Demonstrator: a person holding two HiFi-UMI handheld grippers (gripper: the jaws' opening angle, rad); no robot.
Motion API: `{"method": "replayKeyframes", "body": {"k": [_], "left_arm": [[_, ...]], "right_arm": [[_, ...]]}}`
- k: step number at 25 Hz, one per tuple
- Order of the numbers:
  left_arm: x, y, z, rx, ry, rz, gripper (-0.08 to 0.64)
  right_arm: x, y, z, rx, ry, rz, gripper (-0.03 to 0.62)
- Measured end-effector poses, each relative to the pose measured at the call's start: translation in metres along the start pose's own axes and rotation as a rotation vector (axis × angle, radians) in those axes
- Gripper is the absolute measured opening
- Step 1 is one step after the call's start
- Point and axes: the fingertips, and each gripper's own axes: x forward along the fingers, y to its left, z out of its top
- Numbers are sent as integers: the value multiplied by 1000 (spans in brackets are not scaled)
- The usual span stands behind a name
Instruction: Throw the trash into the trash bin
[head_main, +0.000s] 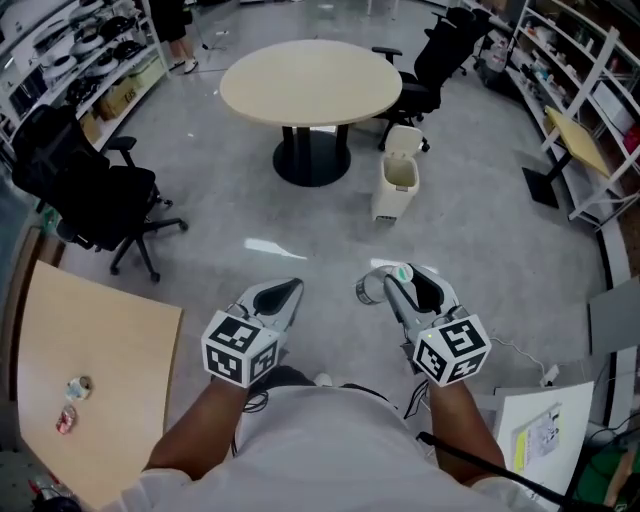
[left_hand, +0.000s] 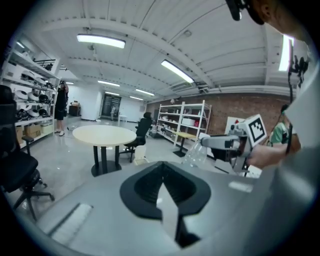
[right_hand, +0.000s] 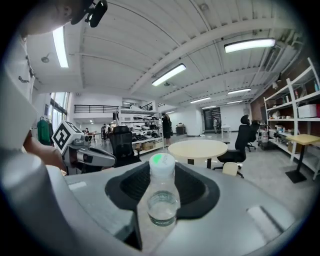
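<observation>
Clear bottle clenched in right claw; left claw closed, empty. White bin well ahead at 12 o'clock, lid up — carry level, release only once directly above opening.

1 round beige table and black office chairs stand on grey floor.

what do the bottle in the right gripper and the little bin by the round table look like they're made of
Clear bottle with a green-marked white cap: thin transparent plastic, glossy; what lies behind shows through its wall. Cream lidded trash bin: probably moulded plastic, smooth and matte-looking, though too far off to be sure.
</observation>
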Motion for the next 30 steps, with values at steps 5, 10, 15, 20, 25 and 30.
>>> {"method": "replayKeyframes", "body": {"k": [5, 10, 15, 20, 25, 30], "left_arm": [[25, -21, 2, 48, 42, -74, 8], [55, -40, -5, 86, 97, -160, 8], [80, -47, -3, 112, 139, -234, 8], [126, -52, 7, 93, 138, -285, 8], [175, -53, 27, 91, 119, -326, 8], [227, -37, 62, 97, 88, -342, 8]], "right_arm": [[-30, -27, -16, 54, 4, -94, 153], [-54, -56, -31, 102, 8, -191, 153], [-63, -78, -32, 134, 8, -269, 153], [-62, -111, -35, 146, 35, -314, 153], [-42, -155, -30, 139, 57, -336, 153], [-8, -195, -10, 147, 54, -327, 153]]}}
